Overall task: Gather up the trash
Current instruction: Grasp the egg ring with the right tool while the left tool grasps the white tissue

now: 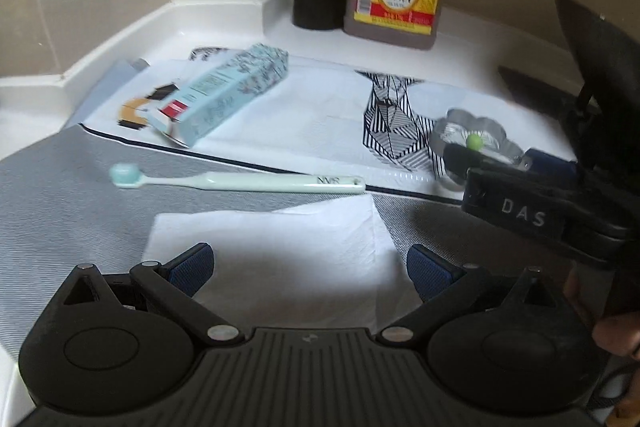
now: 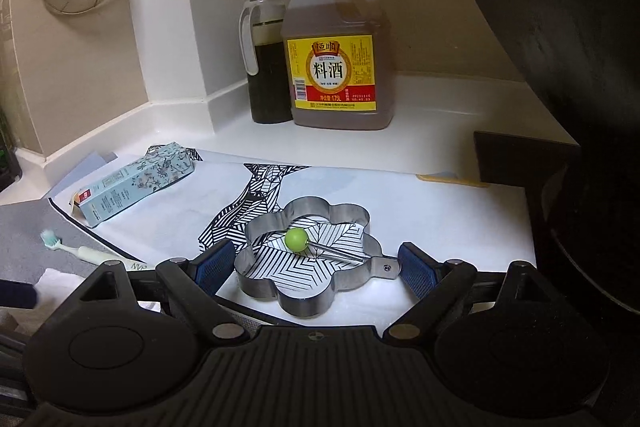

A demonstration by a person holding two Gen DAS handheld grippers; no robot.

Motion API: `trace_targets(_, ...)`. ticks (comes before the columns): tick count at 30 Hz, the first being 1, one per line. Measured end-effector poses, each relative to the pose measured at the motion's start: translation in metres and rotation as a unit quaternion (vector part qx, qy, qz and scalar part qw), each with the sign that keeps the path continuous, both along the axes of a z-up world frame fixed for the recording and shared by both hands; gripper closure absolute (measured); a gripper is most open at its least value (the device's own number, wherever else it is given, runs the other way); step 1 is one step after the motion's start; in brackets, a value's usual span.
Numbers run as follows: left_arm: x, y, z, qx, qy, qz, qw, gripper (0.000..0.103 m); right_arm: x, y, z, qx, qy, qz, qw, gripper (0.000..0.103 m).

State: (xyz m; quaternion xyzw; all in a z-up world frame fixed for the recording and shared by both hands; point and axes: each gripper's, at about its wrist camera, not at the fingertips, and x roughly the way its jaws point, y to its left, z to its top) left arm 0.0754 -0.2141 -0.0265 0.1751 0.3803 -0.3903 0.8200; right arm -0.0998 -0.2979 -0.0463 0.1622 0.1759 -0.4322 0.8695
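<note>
Tissue apparently under wide left gripper; right gripper wide beside mould

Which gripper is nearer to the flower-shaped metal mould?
Right. The right gripper has its open jaws on either side of the flower-shaped metal mould; the left gripper hovers over the white tissue, well to the mould's left.

Bottles and wok behind mat
</note>
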Motion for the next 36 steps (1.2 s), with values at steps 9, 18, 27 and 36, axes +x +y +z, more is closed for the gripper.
trace_targets(9,0.005,0.008,-0.009,0.017,-0.021,0.026,0.9993,0.000,-0.001,-0.002,0.000,0.010,-0.007,0.008,1.000,0.014)
trace_targets(18,0.019,0.030,-0.007,-0.013,-0.033,0.071,0.9968,0.012,-0.001,-0.005,-0.001,0.016,-0.008,0.017,1.000,0.014)
trace_targets(27,0.019,0.047,0.013,-0.057,-0.035,0.086,0.9941,0.098,-0.004,0.002,0.002,-0.001,-0.035,0.037,0.999,0.014)
trace_targets(36,-0.026,0.127,0.048,-0.094,-0.070,0.091,0.9889,0.098,-0.008,0.007,0.006,-0.010,-0.073,0.063,0.995,0.014)
